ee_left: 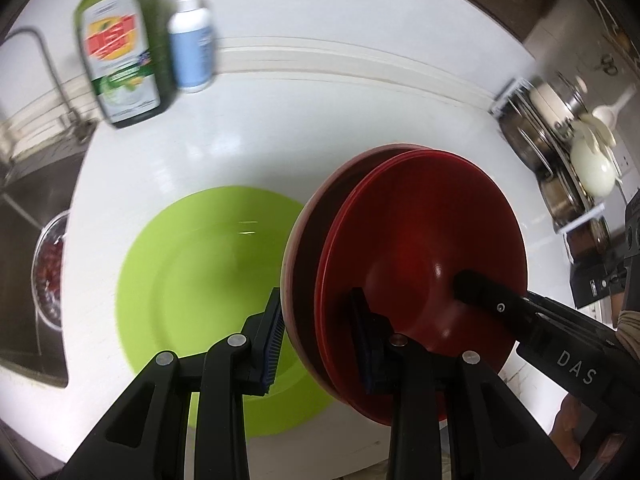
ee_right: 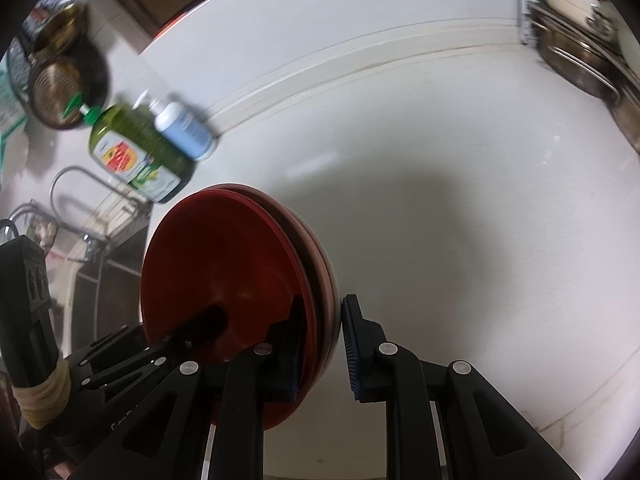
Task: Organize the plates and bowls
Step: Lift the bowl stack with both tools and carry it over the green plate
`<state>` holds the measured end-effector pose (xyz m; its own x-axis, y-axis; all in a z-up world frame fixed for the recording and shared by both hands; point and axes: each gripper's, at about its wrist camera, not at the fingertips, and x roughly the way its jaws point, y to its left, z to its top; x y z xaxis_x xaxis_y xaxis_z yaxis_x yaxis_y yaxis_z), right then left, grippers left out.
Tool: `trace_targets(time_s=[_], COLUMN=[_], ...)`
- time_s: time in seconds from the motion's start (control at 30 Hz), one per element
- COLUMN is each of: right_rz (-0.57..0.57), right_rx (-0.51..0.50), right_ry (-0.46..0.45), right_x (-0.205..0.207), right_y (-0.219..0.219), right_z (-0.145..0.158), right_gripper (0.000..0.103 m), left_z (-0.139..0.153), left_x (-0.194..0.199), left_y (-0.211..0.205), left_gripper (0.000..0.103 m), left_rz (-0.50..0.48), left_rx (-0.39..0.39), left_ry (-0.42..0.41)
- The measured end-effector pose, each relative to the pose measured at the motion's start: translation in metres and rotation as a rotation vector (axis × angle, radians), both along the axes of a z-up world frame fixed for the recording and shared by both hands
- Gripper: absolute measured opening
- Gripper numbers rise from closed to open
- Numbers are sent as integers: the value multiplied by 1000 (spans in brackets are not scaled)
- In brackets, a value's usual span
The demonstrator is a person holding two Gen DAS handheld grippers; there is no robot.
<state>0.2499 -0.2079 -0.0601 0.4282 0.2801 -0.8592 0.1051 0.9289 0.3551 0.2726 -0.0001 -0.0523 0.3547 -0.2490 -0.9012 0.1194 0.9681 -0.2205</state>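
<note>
Red bowls (ee_left: 420, 248), nested, held on edge above the white counter (ee_left: 280, 120), beside the green plate (ee_left: 192, 264). Left gripper (ee_left: 316, 348) and right gripper (ee_right: 320, 352) each pinch the stacked rims, jaws narrow. Likely light, stiff, glossy plastic, so slippery; rim grips on opposite sides suit.

left wrist: close, steeply down over white counter (ee_left: 360, 92) | right wrist: close, steeply down, from the opposite side | shared: red bowls (ee_left: 420, 240) (ee_right: 224, 272), green bottle (ee_left: 120, 48) (ee_right: 140, 152), pump bottle (ee_left: 190, 48) (ee_right: 184, 128)
</note>
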Motion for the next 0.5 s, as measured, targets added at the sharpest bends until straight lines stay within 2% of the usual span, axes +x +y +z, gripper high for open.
trace_targets(time_s=[0.33, 0.5], right_rz=[110, 147], right_rx=[14, 23], right_ry=[18, 50], right_x=[4, 7], right_y=[57, 79], right_z=[1, -8], right_gripper=[20, 20], left_z=[-8, -19], left_x=[-15, -15], left_y=[58, 72], left_gripper=[31, 31], left_rz=[95, 119], left_rx=[7, 3], left_ry=[27, 60])
